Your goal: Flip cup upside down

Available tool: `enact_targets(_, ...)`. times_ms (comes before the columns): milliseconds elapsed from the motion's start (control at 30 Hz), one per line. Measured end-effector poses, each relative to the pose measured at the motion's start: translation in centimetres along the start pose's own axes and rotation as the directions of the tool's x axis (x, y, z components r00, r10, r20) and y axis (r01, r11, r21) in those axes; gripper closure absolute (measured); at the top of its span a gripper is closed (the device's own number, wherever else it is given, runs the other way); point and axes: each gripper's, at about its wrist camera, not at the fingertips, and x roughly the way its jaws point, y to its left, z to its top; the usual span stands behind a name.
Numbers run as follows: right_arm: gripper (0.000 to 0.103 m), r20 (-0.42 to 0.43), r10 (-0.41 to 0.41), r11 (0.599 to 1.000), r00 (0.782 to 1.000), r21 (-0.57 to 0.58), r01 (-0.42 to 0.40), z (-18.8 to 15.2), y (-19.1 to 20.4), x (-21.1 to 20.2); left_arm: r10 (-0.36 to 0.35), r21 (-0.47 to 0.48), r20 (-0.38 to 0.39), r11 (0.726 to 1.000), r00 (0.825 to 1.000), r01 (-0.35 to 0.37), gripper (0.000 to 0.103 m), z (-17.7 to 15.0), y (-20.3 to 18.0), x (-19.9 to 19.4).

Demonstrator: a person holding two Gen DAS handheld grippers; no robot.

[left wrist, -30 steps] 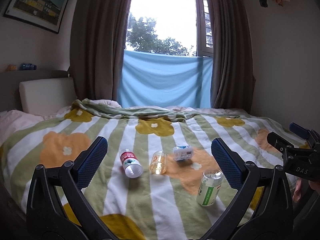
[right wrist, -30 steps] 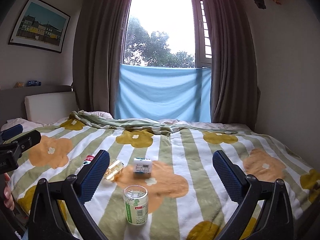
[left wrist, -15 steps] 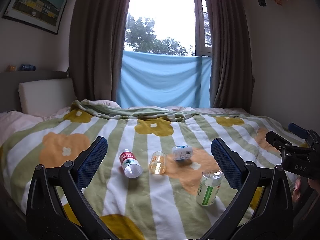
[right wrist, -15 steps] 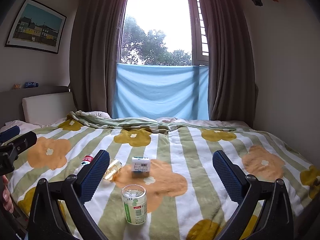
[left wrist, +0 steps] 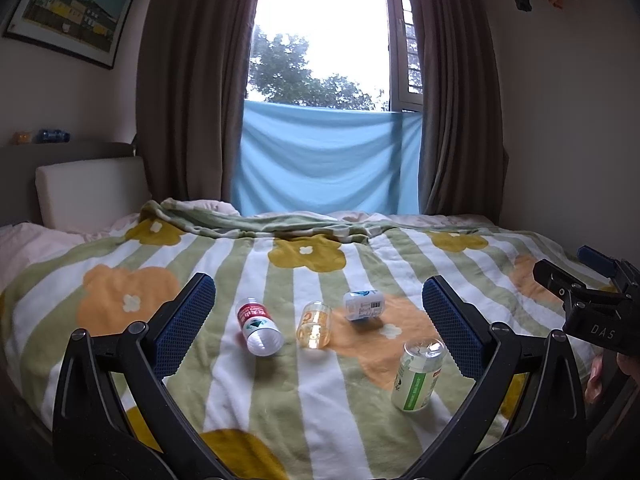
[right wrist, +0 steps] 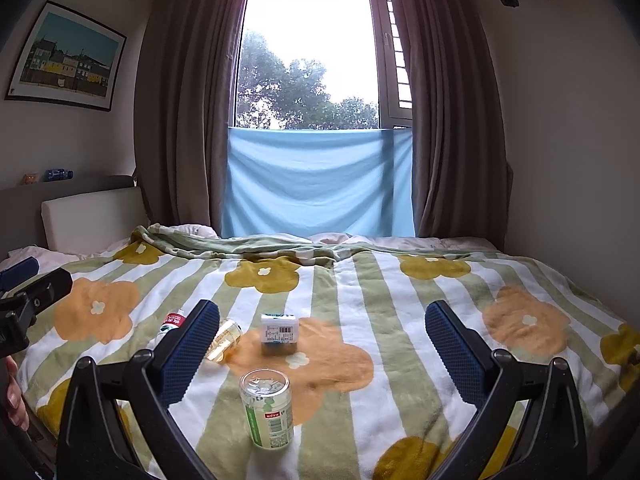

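The cup (right wrist: 266, 412) is clear with a green-and-white label, standing mouth up on my blanket (right wrist: 384, 320). My left tongs (left wrist: 318, 320) and right tongs (right wrist: 322, 344) gape wide, holding nothing.

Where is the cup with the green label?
The green-label cup stands upright on the flowered blanket, low and left of centre in the right wrist view, nearer the camera than the white box.
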Motion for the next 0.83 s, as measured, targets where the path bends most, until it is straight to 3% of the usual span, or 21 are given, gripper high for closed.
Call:
enact_targets(400, 0.0, -0.002, -0.003, 1.0, 1.0, 0.008, 0.003, -0.1, -0.2, -0.1, -0.001, 0.013, 0.001, 1.0, 1.0, 0.001, 0.0, 0.1, -0.5, 0.1)
enact_targets(700, 0.0, -0.003, -0.003, 1.0, 1.0, 0.011, 0.003, 0.0, -0.2, -0.1, 0.035, 0.054, 0.089, 0.998, 0.995, -0.04, 0.0, 0.1, -1.3, -1.0)
enact_targets(833, 0.0, -0.008, -0.002, 1.0, 1.0, 0.012, 0.002, -0.3, 0.0, -0.1, 0.035, 0.042, 0.093, 0.998, 0.995, -0.039, 0.0, 0.1, -1.0, -0.9)
